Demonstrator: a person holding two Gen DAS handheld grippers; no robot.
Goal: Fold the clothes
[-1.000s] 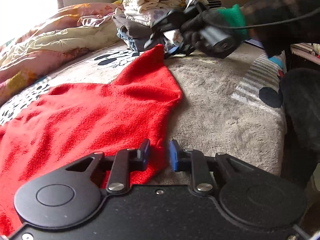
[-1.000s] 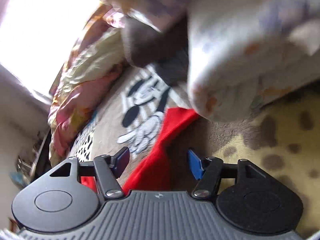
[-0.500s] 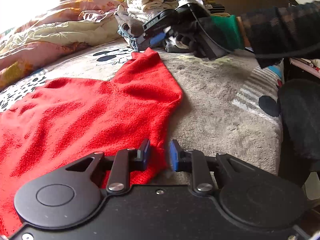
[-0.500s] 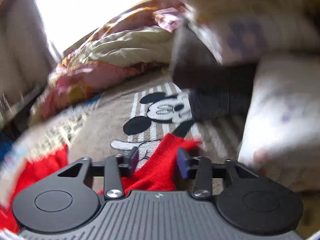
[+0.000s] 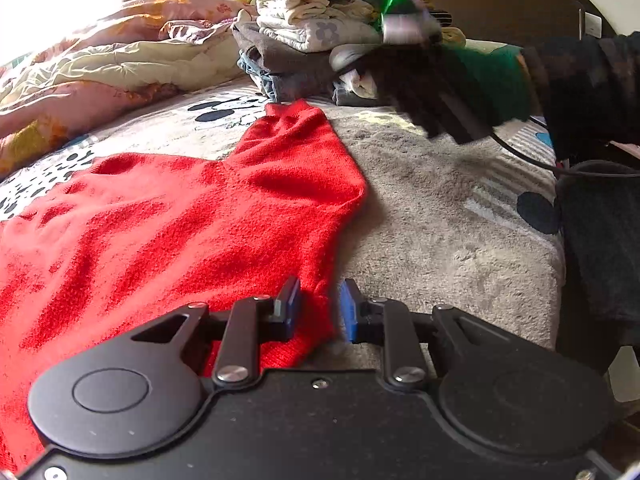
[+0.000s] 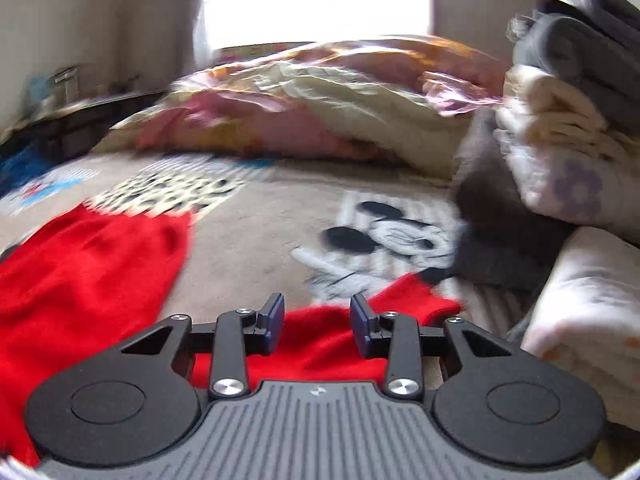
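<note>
A red knit sweater (image 5: 180, 220) lies spread on the bed, one sleeve reaching toward the clothes pile and ending in a cuff (image 5: 292, 114). My left gripper (image 5: 318, 306) sits at the sweater's near edge. Its jaws stand narrowly apart with the red edge between them, and grey blanket shows beside the right pad. My right gripper (image 6: 316, 320) hovers over the sleeve cuff (image 6: 412, 296). Its jaws are closing with red knit between them, and the pads do not press on it. In the left wrist view the gloved hand (image 5: 460, 80) carrying that gripper is blurred.
A tall pile of folded clothes (image 5: 312, 24) stands just behind the cuff, close on the right in the right wrist view (image 6: 560, 140). A rumpled floral quilt (image 5: 100, 72) lies along the far side. The grey cartoon-print blanket (image 5: 440, 220) ends at the bed's right edge, beside dark cloth (image 5: 600, 240).
The right hand rolled upright and drew back from the clothes pile, its jaws narrowing over the sleeve cuff. The cuff settled flatter. The left gripper held still.
</note>
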